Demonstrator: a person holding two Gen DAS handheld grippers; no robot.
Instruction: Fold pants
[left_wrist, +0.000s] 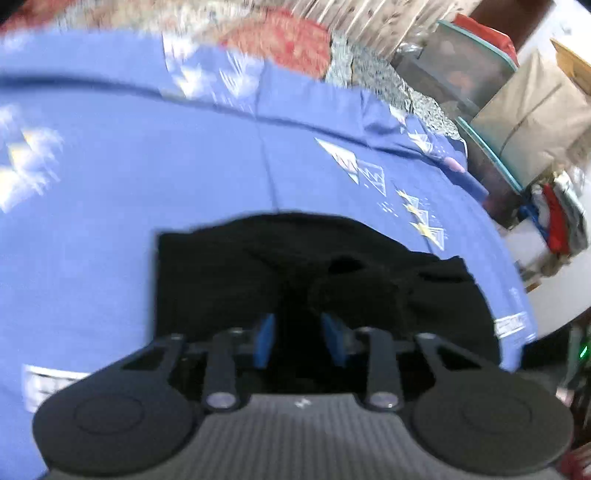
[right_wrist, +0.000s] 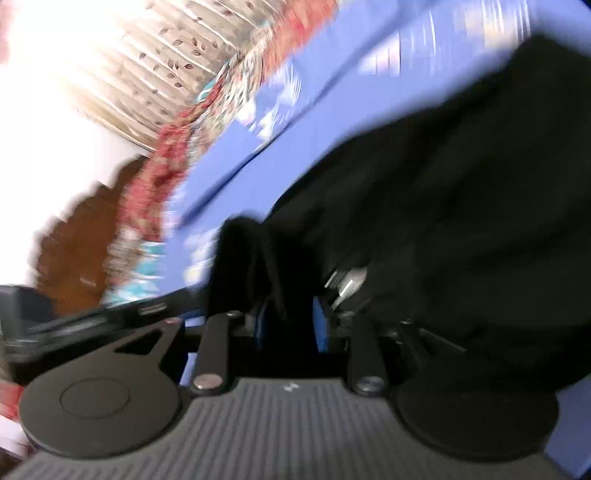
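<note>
The black pants (left_wrist: 295, 266) lie bunched on a blue bedsheet (left_wrist: 147, 166). My left gripper (left_wrist: 297, 332) sits low over them; its blue pads (left_wrist: 264, 339) stand a little apart with black cloth between them. In the right wrist view, blurred by motion and tilted, the pants (right_wrist: 461, 184) fill the right side. My right gripper (right_wrist: 288, 317) has its blue pads (right_wrist: 319, 325) close around a fold of black cloth that rises between them.
Stacked plastic storage boxes (left_wrist: 472, 74), a brown bag (left_wrist: 535, 114) and folded clothes (left_wrist: 557, 218) stand past the bed's right edge. A floral quilt (left_wrist: 288, 37) lies at the far side of the bed. A curtain (right_wrist: 147, 74) and a wooden piece (right_wrist: 81, 236) show on the right gripper's left.
</note>
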